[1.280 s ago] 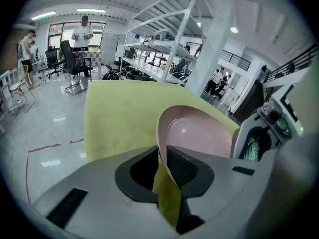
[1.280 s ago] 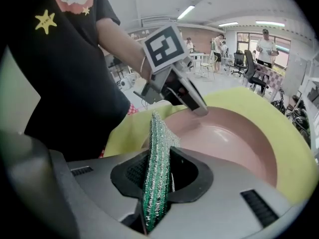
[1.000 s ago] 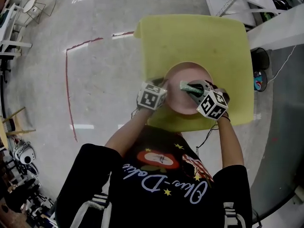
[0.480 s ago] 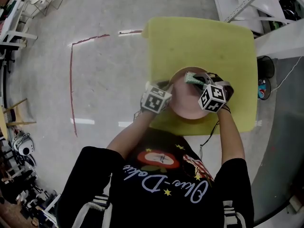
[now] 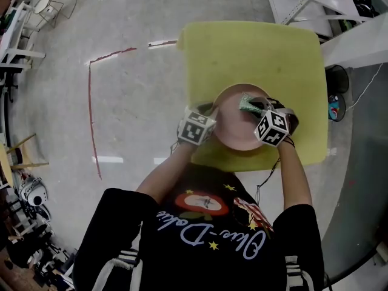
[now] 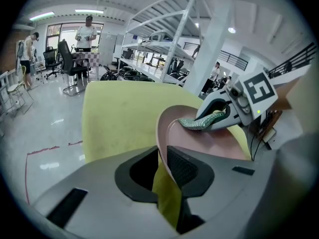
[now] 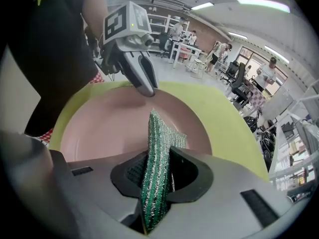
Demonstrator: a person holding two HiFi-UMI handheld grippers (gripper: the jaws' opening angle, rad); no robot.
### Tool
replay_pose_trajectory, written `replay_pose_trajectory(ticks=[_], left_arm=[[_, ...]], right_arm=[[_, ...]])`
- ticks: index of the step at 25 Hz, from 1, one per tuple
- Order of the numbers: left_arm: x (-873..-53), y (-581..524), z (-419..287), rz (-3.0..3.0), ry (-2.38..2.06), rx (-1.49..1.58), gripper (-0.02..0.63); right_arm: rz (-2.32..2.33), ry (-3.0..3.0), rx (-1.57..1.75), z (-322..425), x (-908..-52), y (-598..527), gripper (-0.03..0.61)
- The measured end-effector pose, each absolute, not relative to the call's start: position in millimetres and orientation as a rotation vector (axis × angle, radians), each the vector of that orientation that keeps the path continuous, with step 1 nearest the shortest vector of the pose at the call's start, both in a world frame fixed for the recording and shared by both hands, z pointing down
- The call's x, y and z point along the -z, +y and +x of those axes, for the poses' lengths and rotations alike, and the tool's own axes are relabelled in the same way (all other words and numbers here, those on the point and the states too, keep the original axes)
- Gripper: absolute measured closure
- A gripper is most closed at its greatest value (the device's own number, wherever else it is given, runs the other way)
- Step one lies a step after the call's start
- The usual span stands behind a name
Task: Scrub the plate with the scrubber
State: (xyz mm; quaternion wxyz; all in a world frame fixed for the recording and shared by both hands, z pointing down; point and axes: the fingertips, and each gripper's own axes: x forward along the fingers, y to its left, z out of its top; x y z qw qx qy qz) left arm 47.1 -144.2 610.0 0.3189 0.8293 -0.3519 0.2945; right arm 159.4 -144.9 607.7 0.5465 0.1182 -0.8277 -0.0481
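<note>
The pink plate [image 5: 233, 129] sits on the yellow surface [image 5: 254, 47], close to the edge nearest the person. The left tongs [image 6: 163, 166] pinch its left rim. The right tongs [image 7: 155, 171] pinch the green scrubber [image 7: 154, 133], which points down into the plate.

Head view steeply down over the yellow table [image 5: 254, 47], each gripper view close along its jaws, all sharing the pink plate [image 5: 233, 129].

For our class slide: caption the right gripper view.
Right claw grips green scrubber over pink plate, left claw clamping its rim.
</note>
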Motion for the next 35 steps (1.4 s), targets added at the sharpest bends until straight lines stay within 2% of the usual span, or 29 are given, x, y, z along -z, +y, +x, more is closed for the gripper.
replay_pose_trajectory(ticks=[17,35], left_arm=[[-612.2,-144.8,48.8,2.2,-0.937,-0.797,0.56],[-612.8,-146.2,51.1,2.182,-1.012,-0.792,0.566]], right_arm=[[0.511,-1.988,-0.115,169.8,-608.6,-91.3,0.515],[0.491,-2.052,-0.266,136.6,-606.6,-38.2,0.515]])
